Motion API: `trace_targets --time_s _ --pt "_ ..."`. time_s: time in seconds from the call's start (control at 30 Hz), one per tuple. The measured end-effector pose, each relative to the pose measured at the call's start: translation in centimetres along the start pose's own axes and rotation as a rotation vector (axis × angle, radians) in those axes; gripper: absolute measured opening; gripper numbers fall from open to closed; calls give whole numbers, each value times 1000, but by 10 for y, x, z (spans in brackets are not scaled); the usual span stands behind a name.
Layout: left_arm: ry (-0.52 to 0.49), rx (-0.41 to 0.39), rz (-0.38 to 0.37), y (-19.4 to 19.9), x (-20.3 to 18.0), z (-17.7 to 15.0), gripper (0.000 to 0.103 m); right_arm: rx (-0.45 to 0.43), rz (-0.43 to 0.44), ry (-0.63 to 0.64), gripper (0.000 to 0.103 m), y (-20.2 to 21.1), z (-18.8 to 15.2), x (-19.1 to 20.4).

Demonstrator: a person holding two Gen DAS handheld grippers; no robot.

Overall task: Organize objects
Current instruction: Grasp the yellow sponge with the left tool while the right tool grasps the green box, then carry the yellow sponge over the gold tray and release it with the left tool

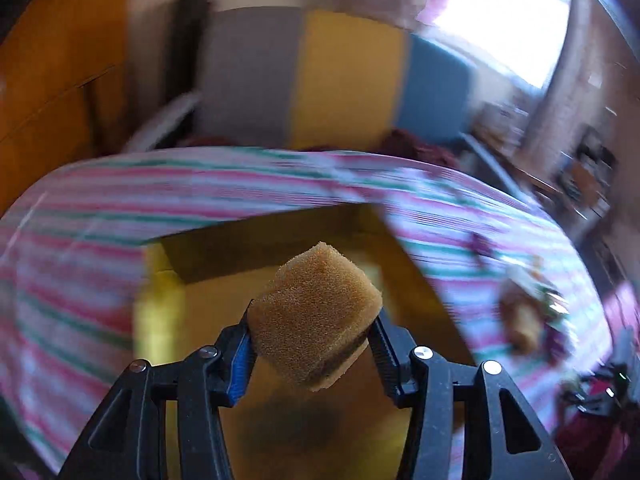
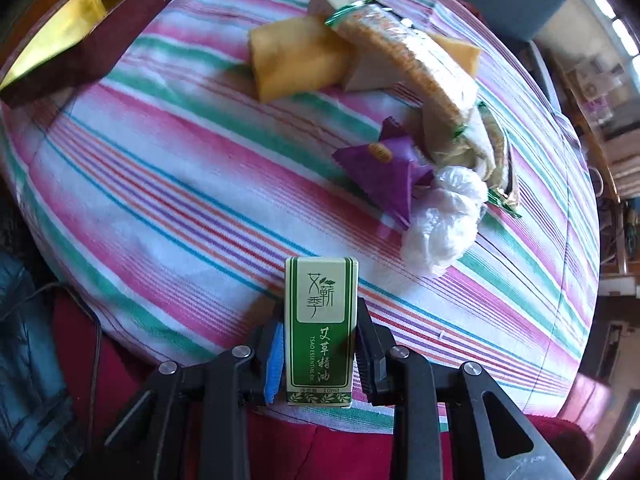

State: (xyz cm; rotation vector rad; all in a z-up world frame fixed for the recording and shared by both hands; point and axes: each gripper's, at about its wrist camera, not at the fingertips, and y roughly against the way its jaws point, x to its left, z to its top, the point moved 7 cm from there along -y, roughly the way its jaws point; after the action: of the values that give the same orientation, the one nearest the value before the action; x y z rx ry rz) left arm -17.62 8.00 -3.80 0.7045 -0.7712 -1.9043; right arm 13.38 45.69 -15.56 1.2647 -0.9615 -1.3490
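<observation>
1. The left gripper [image 1: 314, 338] has its fingers closed on a brown porous sponge block [image 1: 314, 320], held tilted above a yellow open box [image 1: 200, 288].
2. The right gripper [image 2: 318, 344] has its fingers clamped on an upright green-and-cream essential-oil carton [image 2: 319, 330] over the near edge of the striped pink, green and white cloth [image 2: 168, 184].
3. Beyond it on the cloth lie a crumpled white plastic bag [image 2: 442, 224], a purple wrapper [image 2: 384, 168], touching the bag, and farther off a yellow packet [image 2: 296, 62].
</observation>
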Motion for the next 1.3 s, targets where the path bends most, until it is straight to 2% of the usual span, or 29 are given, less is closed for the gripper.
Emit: trace_targets --time_s 0.07,0.13,0.37,0.5,0.53,0.67,0.83,0.9,1.0,1.1,1.3 --pt "26 8 52 -6 32 3 51 -8 3 -24 31 2 -2 -4" --pt "50 27 65 -17 53 6 51 -8 6 -40 31 2 -4 -6" --pt "25 93 87 -69 70 14 52 2 -4 -74 31 3 -10 -14" --pt "58 127 140 -93 80 21 55 12 -7 -87 31 3 -14 -18" --pt "65 127 161 -94 83 23 59 13 -7 -91 31 3 -15 -19" --pt "58 92 174 -85 85 31 76 20 -10 -101 31 4 -19 -23" --pt "103 69 190 -67 95 33 78 23 -28 -109 31 6 -23 -27" --pt "140 29 155 -49 94 29 78 14 -39 -120 31 9 -25 -30" --pt "144 -16 177 -23 85 15 77 -15 -39 -139 31 18 -23 -31" --pt "146 -55 176 0 74 -4 77 -81 -12 -148 31 35 -9 -21" --pt "173 -73 177 31 57 -49 77 -258 95 -55 31 87 56 33"
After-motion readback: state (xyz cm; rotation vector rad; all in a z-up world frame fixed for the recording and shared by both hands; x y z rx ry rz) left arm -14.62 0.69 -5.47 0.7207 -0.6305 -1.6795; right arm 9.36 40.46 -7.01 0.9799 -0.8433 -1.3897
